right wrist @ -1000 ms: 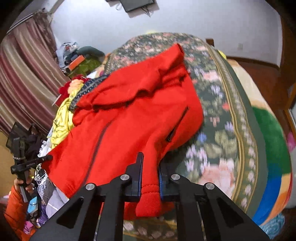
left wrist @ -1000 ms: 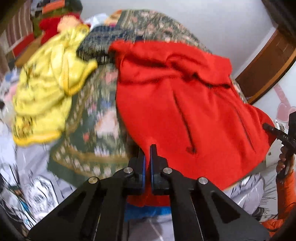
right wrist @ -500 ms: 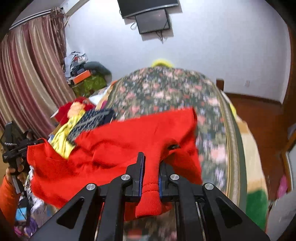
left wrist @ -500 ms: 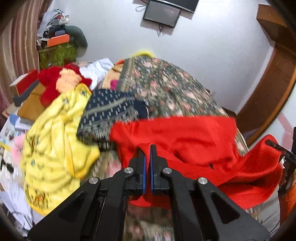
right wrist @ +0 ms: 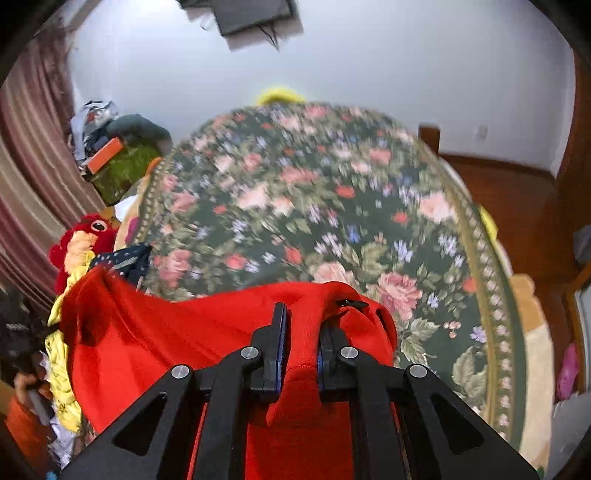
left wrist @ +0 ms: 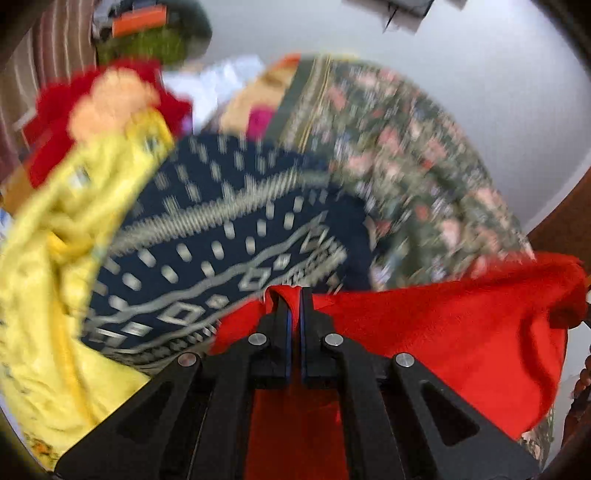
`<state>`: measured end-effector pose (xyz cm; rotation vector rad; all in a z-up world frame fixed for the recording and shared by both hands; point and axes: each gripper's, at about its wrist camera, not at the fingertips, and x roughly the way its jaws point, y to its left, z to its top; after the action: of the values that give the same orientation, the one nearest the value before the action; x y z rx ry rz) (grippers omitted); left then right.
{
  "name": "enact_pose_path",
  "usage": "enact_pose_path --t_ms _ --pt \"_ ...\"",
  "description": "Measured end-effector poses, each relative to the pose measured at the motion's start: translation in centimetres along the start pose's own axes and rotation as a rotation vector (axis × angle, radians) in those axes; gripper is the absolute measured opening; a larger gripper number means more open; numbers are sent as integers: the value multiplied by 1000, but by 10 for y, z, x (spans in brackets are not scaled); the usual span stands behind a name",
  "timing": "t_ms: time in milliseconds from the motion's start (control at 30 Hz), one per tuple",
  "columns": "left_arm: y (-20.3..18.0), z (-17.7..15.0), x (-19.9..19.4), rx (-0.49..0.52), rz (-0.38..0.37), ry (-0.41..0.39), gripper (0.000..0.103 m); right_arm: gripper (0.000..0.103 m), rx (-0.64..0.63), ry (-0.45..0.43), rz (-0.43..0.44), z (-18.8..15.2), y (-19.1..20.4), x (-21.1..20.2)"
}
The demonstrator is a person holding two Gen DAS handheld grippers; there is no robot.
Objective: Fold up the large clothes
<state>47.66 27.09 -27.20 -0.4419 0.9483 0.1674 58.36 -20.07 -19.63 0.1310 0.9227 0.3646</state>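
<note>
A red zip-up jacket (left wrist: 443,328) hangs stretched between my two grippers above the bed. My left gripper (left wrist: 294,295) is shut on one edge of it; the cloth pokes out between the fingers. My right gripper (right wrist: 301,317) is shut on a thick ribbed edge of the same red jacket (right wrist: 184,339), next to a black zip pull (right wrist: 351,303). Most of the jacket hangs below both views. The left wrist view is blurred.
A green floral blanket (right wrist: 314,206) covers the bed. A navy patterned cloth (left wrist: 221,236), a yellow garment (left wrist: 48,266) and a red plush toy (right wrist: 83,236) lie at the bed's left. A wall TV (right wrist: 251,14) hangs ahead; a wooden floor (right wrist: 517,206) lies to the right.
Both grippers have lifted the red jacket off the blanket and carried it forward and up. The jacket lay spread on the bed a second ago; now it hangs between them.
</note>
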Motion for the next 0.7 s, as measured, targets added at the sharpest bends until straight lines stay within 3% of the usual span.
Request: enact_pose_path --t_ms 133,233,367,500,700 --pt "-1 -6 16 34 24 19 3 9 -8 -6 109 6 -16 -19" --pt "-6 -2 16 41 55 36 3 9 -25 0 119 11 -20 -35" --pt "-23 -1 26 143 158 42 5 9 -28 33 125 14 -22 -45" --pt "-33 -2 34 172 222 50 5 9 -36 77 110 11 -26 -50" --pt "-31 -2 37 155 227 51 6 9 -55 143 110 9 -33 -55"
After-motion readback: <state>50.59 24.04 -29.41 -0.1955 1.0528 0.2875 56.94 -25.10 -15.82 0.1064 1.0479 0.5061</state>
